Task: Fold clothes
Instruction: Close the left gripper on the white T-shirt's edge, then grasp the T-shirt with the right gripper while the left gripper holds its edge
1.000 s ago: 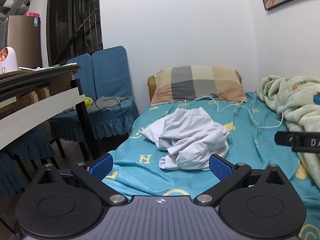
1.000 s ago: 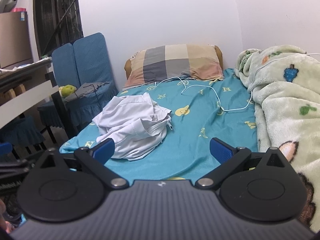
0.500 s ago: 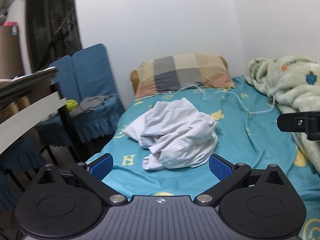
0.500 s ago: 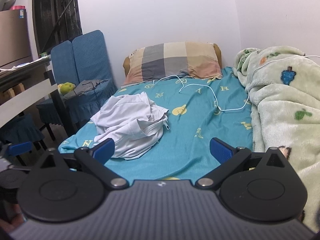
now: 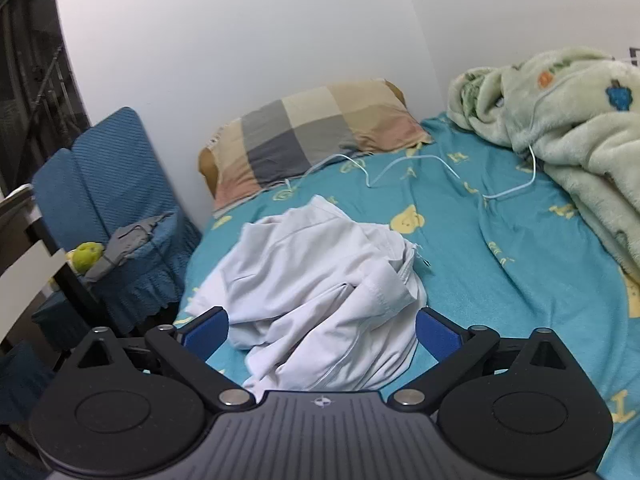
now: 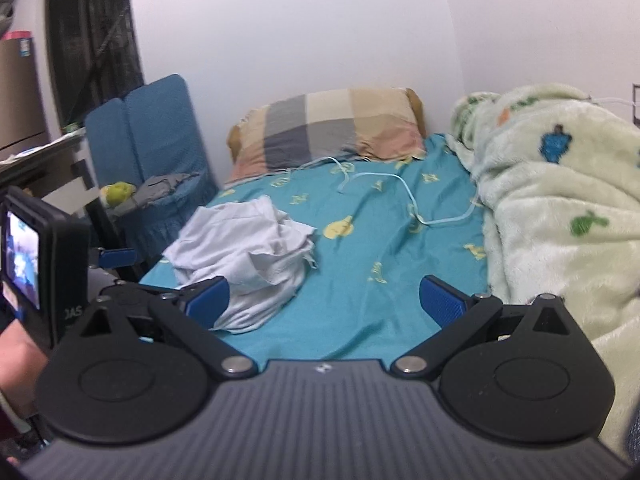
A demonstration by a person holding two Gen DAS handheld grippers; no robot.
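The left gripper (image 5: 322, 326) is hanging with its 2 blue pads spread wide and gripping nothing, and the crumpled white garment (image 5: 320, 296) is lying on the teal bedsheet (image 5: 500, 280) just ahead of it, bunched between the pads. The right gripper (image 6: 324, 300) is also gaping and empty, with the garment lying ahead and left of it, the green blanket (image 6: 560, 208) heaped to its right and the checked pillow (image 6: 328, 132) far ahead.

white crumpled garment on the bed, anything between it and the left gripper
Nothing visible does. The open left gripper points straight at the white crumpled garment lying on the teal patterned bedsheet. The thin white cable lies farther back, near the checked pillow.
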